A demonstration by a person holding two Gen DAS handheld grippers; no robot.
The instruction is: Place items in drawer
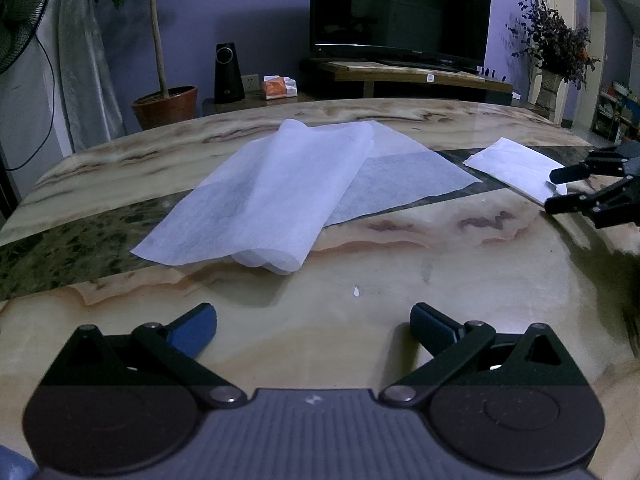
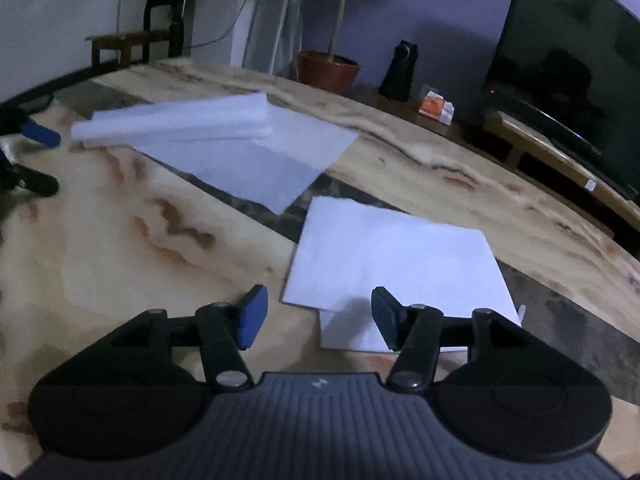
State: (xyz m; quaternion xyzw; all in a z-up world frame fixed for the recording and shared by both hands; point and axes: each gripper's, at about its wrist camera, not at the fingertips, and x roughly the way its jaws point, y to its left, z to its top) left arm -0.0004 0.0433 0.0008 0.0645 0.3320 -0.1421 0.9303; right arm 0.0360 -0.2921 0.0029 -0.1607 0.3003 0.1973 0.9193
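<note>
A large thin white sheet [image 1: 276, 188], partly folded over itself, lies on the marble table [image 1: 360, 340]; it also shows in the right wrist view [image 2: 224, 140]. A smaller folded white paper stack [image 1: 516, 168] lies to the right, and shows close in the right wrist view [image 2: 396, 260]. My left gripper [image 1: 314, 330] is open and empty, low over the table in front of the large sheet. My right gripper [image 2: 318, 314] is open and empty at the near edge of the small stack; it shows in the left wrist view [image 1: 558, 190]. No drawer is in view.
Beyond the table's far edge stand a TV [image 1: 400, 8] on a low wooden stand, a potted plant [image 1: 164, 104], a black speaker [image 1: 228, 74], a tissue pack [image 1: 280, 88] and a fan [image 1: 20, 16]. A wooden chair [image 2: 132, 40] stands at the far left.
</note>
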